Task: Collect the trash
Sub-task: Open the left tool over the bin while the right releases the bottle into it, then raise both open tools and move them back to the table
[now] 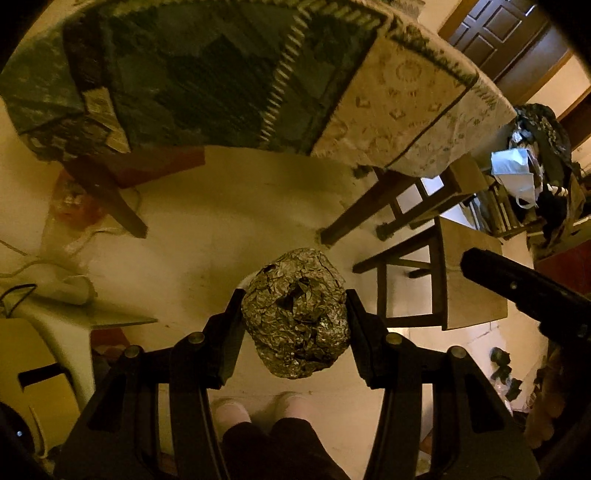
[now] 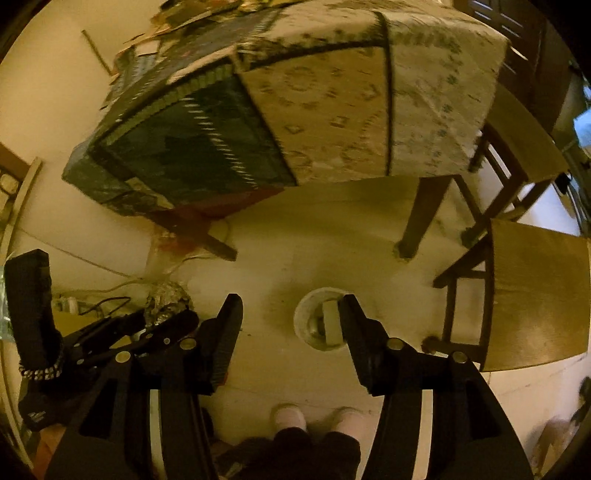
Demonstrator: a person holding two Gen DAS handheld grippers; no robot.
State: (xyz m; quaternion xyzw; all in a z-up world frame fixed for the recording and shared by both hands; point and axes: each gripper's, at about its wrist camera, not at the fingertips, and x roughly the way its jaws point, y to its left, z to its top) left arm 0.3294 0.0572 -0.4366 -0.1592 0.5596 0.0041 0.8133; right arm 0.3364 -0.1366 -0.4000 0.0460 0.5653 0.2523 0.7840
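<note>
My left claw (image 1: 295,317) pinches a foil ball (image 1: 297,314), both pads pressed into its crumpled sides. It hangs over pale floor (image 1: 221,221), pointing steeply down. In the right wrist view that same claw (image 2: 162,321) shows off to the left of my right claw, ball (image 2: 166,299) between its tips.

My right claw (image 2: 291,325) is spread, nothing between the pads. Below it on the floor sits a round white cup (image 2: 308,325) with a pale block (image 2: 330,321) inside; right finger (image 2: 354,325) overlaps the cup's rim in the picture, can't tell if it touches. In the left wrist view a dark piece of the right claw (image 1: 517,288) pokes in from the right edge.

Ahead of both claws: a surface under patterned cloth (image 1: 229,81), dark green part left, cream part right, its wooden legs (image 1: 354,214) on the floor. Right of the claws, wooden stools (image 1: 469,280) with pale seats. Left of left claw, cables (image 1: 22,295) and a white thing on the floor, blurred. Far right behind the stools, a cluttered heap with a white bag (image 1: 513,173). Door (image 1: 495,33) at top right.

My own feet in pale shoes (image 2: 290,417) and dark trousers show under the claws at bottom of both views.
</note>
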